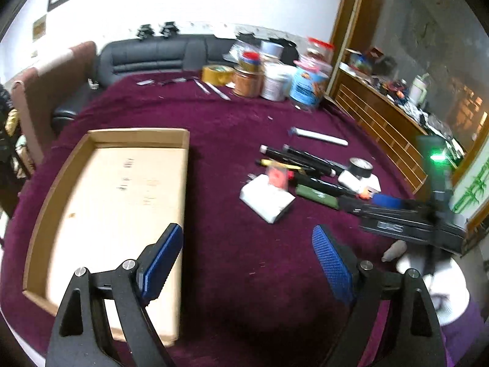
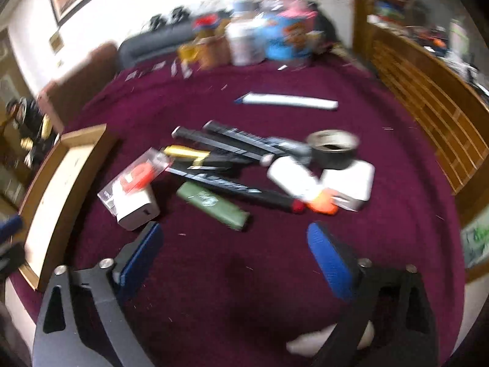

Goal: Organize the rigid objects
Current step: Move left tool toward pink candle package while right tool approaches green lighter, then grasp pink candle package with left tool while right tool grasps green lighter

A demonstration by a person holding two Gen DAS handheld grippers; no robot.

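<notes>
A shallow cardboard tray [image 1: 139, 134] lies empty on the purple cloth at the left; its corner shows in the right wrist view [image 2: 82, 133]. A heap of objects lies right of it: a white box [image 1: 266, 200] [image 2: 136, 206] under a clear packet with a red part [image 2: 137, 176], a green stick [image 2: 214, 205], several black sticks [image 2: 238, 146], a white tube [image 2: 290, 101], a tape roll [image 2: 333, 148], white blocks [image 2: 348, 182]. My left gripper [image 1: 247, 250] is open and empty, between tray and heap. My right gripper [image 2: 233, 244] is open and empty, just short of the green stick.
Several jars and a yellow tape roll [image 1: 269, 76] stand at the table's far edge. A black sofa [image 1: 152, 55] is behind. A wooden slatted cabinet [image 1: 382, 122] runs along the right. The right gripper's body [image 1: 406, 223] shows at the right of the left wrist view.
</notes>
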